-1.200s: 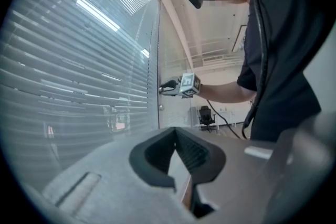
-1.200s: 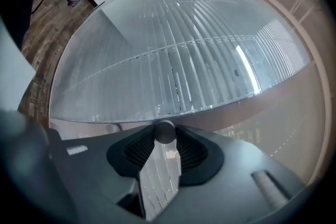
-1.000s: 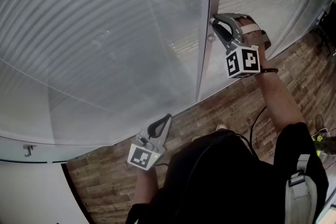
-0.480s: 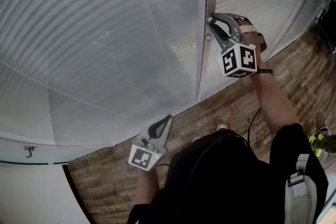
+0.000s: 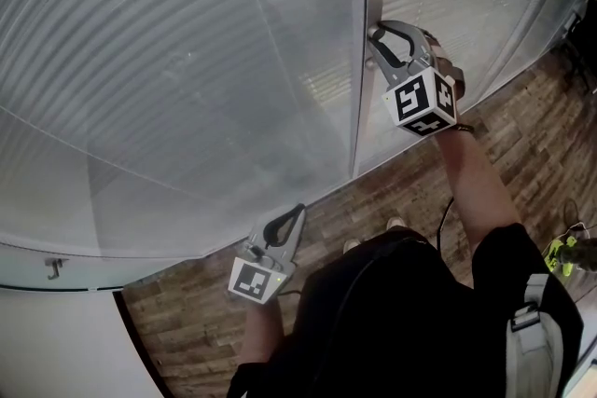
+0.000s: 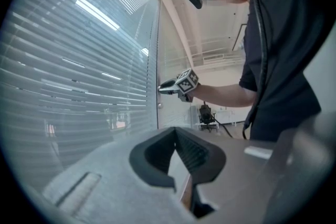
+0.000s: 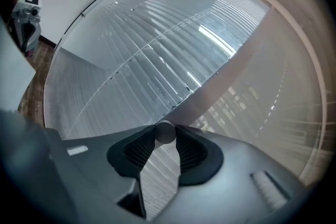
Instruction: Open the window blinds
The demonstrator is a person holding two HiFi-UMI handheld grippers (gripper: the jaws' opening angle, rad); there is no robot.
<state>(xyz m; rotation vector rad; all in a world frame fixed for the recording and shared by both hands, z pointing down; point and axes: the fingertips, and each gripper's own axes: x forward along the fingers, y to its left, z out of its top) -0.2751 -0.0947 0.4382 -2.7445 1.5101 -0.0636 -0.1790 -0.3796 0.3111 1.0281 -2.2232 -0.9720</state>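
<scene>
The right gripper (image 7: 165,137) is closed on a small round knob (image 7: 165,130), which is pinched between the tips of its two jaws. The knob sits on the tall grey post (image 5: 359,98) between two big glass panes. The window blinds (image 5: 168,61) are seen behind the glass on both sides of the post, with their thin slats lying in rows across the panes. The left gripper (image 5: 298,211) is held low down, well apart from the knob, near the bottom of the left pane. Its jaws are pressed together at the tips and nothing is held between them. A brown wooden floor (image 5: 373,200) is seen below.
</scene>
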